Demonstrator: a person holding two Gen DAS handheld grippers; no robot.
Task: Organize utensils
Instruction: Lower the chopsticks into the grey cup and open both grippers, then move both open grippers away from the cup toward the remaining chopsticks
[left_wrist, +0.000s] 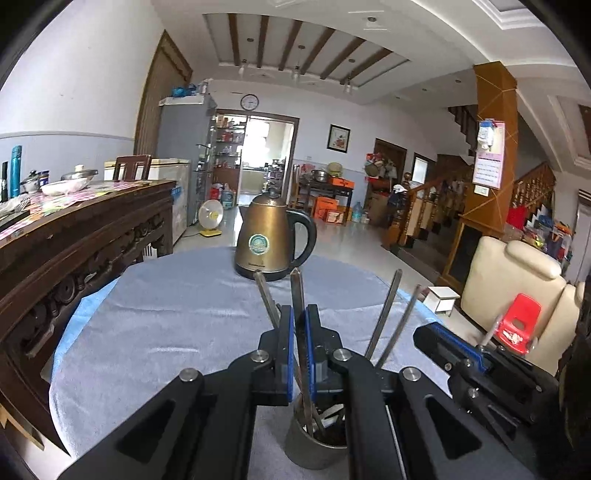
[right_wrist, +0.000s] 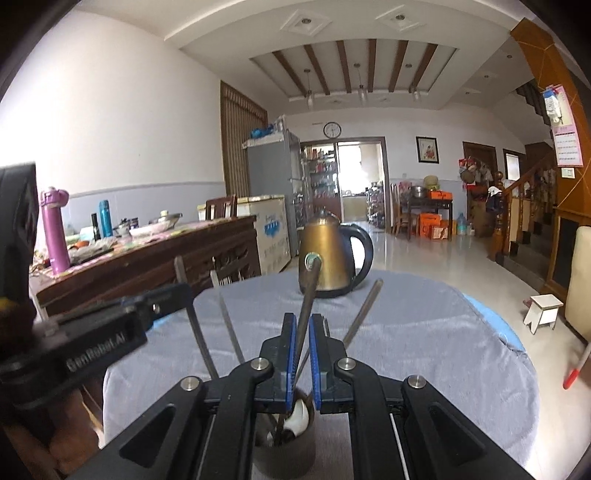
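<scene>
A grey utensil cup stands on the blue-grey cloth, right under both grippers; it also shows in the right wrist view. Several metal utensil handles stick up out of it. My left gripper is shut on one upright metal handle. Other handles lean to the right of it. My right gripper is shut on a darker metal handle that rises from the cup. The right gripper also shows in the left wrist view, and the left gripper in the right wrist view.
A bronze electric kettle stands at the table's far edge, also in the right wrist view. A carved wooden sideboard with dishes and bottles lies left. A cream armchair and a red toy chair sit right.
</scene>
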